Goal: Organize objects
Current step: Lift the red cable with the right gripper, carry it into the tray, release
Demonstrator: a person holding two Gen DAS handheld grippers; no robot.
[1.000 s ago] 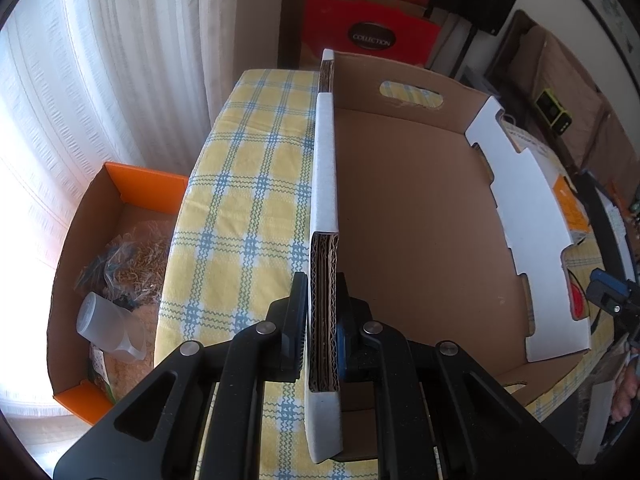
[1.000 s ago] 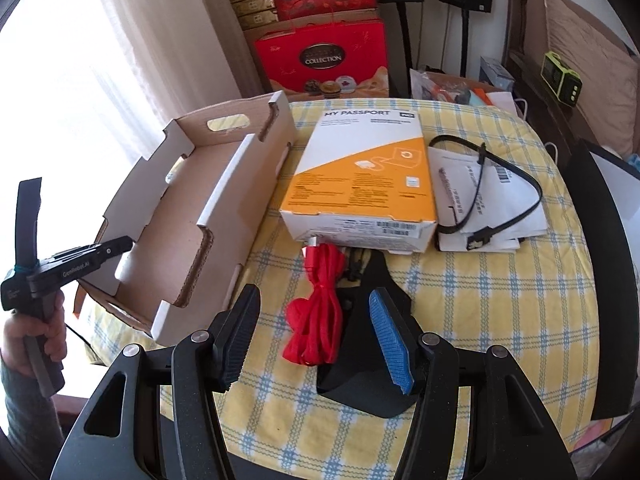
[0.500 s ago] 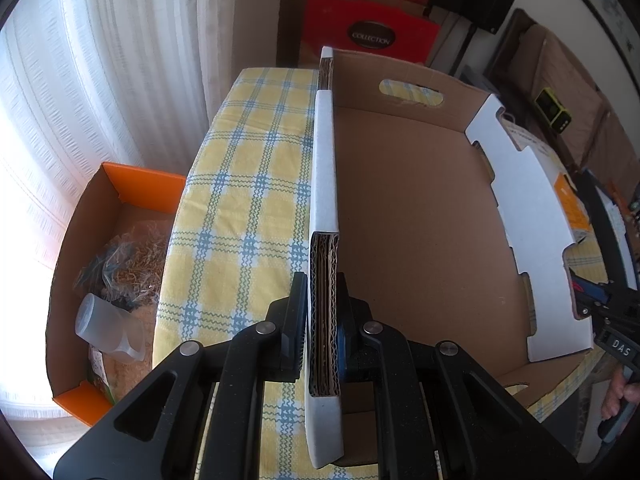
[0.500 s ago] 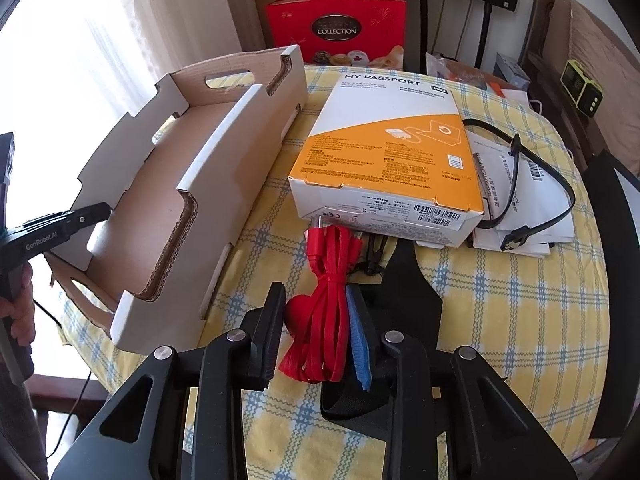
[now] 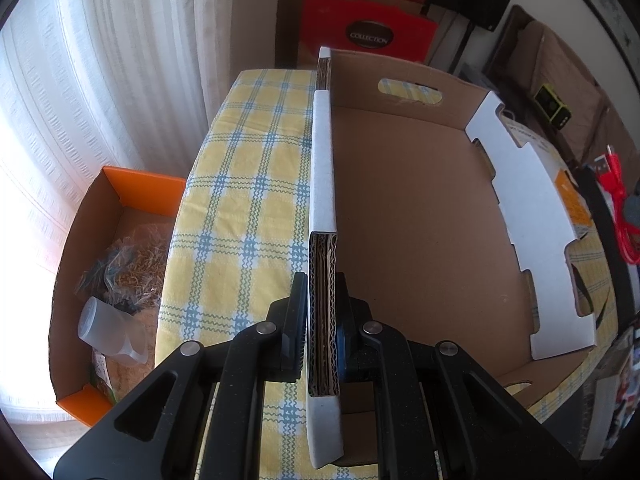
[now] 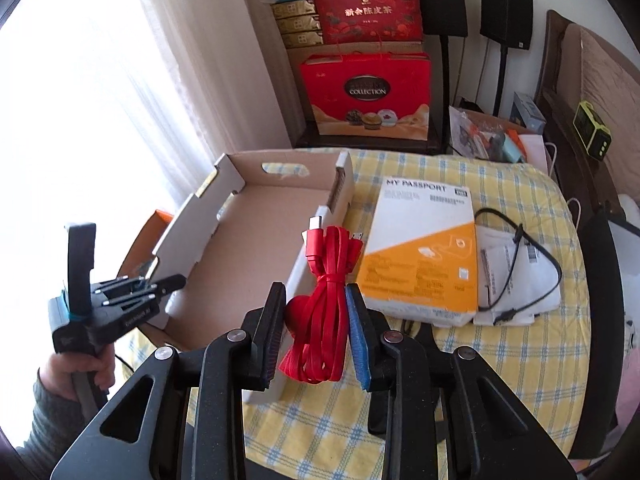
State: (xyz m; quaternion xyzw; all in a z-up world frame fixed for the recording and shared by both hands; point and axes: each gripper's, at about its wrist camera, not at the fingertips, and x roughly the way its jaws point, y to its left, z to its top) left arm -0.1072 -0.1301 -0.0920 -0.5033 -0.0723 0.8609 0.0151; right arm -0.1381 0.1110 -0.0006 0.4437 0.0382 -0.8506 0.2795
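Observation:
My left gripper (image 5: pixel 323 330) is shut on the left wall of an open cardboard box (image 5: pixel 416 224), which lies on the yellow checked table. The box inside shows nothing in it. My right gripper (image 6: pixel 316 326) is shut on a bundled red cable (image 6: pixel 324 292) and holds it lifted above the table, beside the box's right wall (image 6: pixel 316 248). The red cable also shows at the right edge of the left wrist view (image 5: pixel 614 208). The left gripper shows in the right wrist view (image 6: pixel 132 296) at the box's left wall.
A white and orange "My Passport" box (image 6: pixel 424 248) lies right of the cardboard box. A black cable (image 6: pixel 524 272) lies on white papers. A black pouch (image 6: pixel 424 336) lies under my right gripper. An orange box (image 5: pixel 108 280) with a plastic bottle stands on the floor left of the table.
My right gripper closed on the red cable and has lifted it off the table, up toward the cardboard box. My left gripper has kept its hold on the box wall.

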